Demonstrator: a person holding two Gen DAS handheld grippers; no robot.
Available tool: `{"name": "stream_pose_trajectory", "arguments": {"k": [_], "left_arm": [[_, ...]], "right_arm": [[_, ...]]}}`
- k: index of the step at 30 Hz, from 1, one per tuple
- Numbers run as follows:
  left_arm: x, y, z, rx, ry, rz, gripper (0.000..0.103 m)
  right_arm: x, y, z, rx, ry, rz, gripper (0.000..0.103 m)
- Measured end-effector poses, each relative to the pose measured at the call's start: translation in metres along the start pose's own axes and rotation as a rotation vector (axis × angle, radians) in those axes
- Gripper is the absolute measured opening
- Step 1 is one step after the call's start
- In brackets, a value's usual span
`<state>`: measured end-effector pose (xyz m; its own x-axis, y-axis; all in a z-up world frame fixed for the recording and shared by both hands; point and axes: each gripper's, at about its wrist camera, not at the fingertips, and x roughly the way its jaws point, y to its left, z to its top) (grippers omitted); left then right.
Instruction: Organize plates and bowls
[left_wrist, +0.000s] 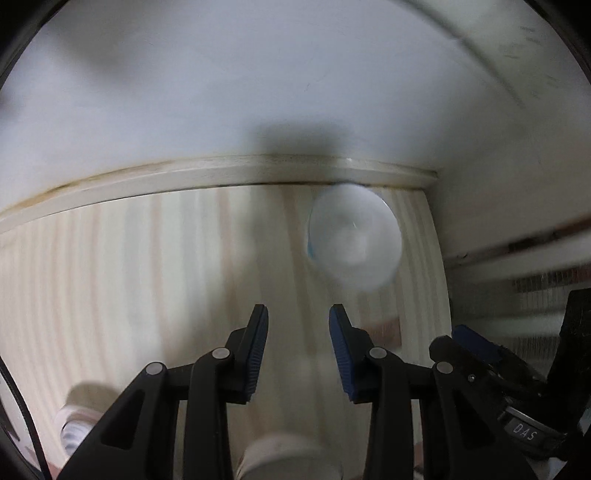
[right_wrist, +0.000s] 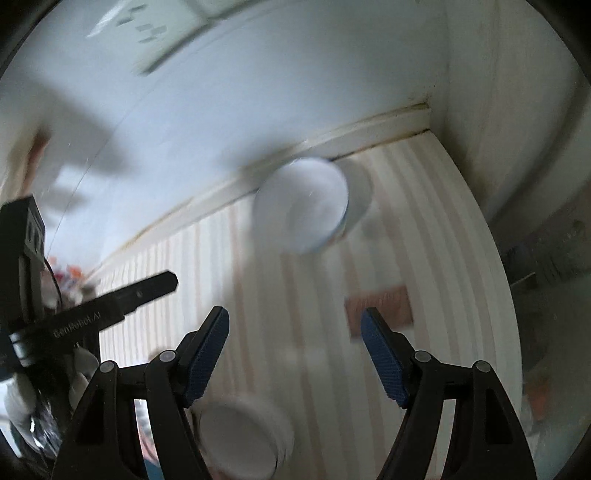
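Both grippers hang over the striped wooden table, nothing in either.

The left gripper and right gripper stand apart; a white bowl sits ahead near the wall, another white dish just below.

White bowl, blue rim trim, upright near back wall; white dish at near edge, blurred.

Both views were blurred by motion. The white bowl near the wall showed no sharp rim, and its blue mark was unclear. A white stack was cut off by the bottom edge and partly hidden behind the right gripper.
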<state>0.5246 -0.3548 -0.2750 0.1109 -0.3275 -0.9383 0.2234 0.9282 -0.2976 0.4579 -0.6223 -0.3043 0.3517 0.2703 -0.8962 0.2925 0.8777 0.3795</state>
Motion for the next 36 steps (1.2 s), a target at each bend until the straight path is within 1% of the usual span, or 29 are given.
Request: {"name": "stream_pose_trajectory", "arguments": {"k": [3,6,8,9,10,11,12,13,16,17,24,28,31,36], "left_arm": [[0.039,-0.002,0.026,-0.027,0.046,-0.028,0.032],[0.078,-0.007,0.041,-0.026,0.122,-0.09,0.032],[0.095,-0.012,0.046,-0.009,0.141,-0.089,0.031],[0.1,-0.013,0.047,0.001,0.141,-0.077,0.03],[0.104,-0.014,0.049,0.014,0.111,-0.066,0.03],[0.107,-0.016,0.05,0.025,0.105,-0.059,0.03],[0.108,-0.017,0.05,0.033,0.099,-0.05,0.029],[0.108,-0.018,0.05,0.043,0.09,-0.041,0.027],[0.106,-0.024,0.048,0.083,0.063,-0.014,0.026],[0.105,-0.025,0.047,0.084,0.044,-0.007,0.026],[0.091,-0.026,0.042,0.119,-0.011,0.012,0.026],[0.068,-0.021,0.036,0.136,-0.04,0.008,0.026],[0.052,-0.025,0.031,0.144,-0.067,0.01,0.026],[0.013,-0.022,0.013,0.168,-0.114,0.016,0.026]], "right_arm": [[0.031,-0.013,0.033,0.023,0.015,-0.015,0.076],[0.063,-0.026,0.055,0.075,0.055,0.0,0.075],[0.085,-0.037,0.066,0.126,0.095,0.022,0.068],[0.092,-0.04,0.068,0.138,0.107,0.03,0.061],[0.099,-0.042,0.069,0.145,0.117,0.033,0.054],[0.108,-0.043,0.072,0.15,0.125,0.025,0.048],[0.114,-0.044,0.073,0.15,0.13,0.024,0.034],[0.118,-0.043,0.073,0.148,0.136,0.018,0.026],[0.125,-0.041,0.074,0.134,0.123,-0.015,0.02],[0.125,-0.039,0.073,0.125,0.117,-0.022,0.02],[0.119,-0.025,0.063,0.095,0.108,-0.036,0.018],[0.104,-0.015,0.055,0.075,0.084,-0.033,0.018],[0.092,-0.005,0.049,0.064,0.067,-0.024,0.018],[0.064,0.017,0.031,0.033,0.029,0.001,0.018]]}}
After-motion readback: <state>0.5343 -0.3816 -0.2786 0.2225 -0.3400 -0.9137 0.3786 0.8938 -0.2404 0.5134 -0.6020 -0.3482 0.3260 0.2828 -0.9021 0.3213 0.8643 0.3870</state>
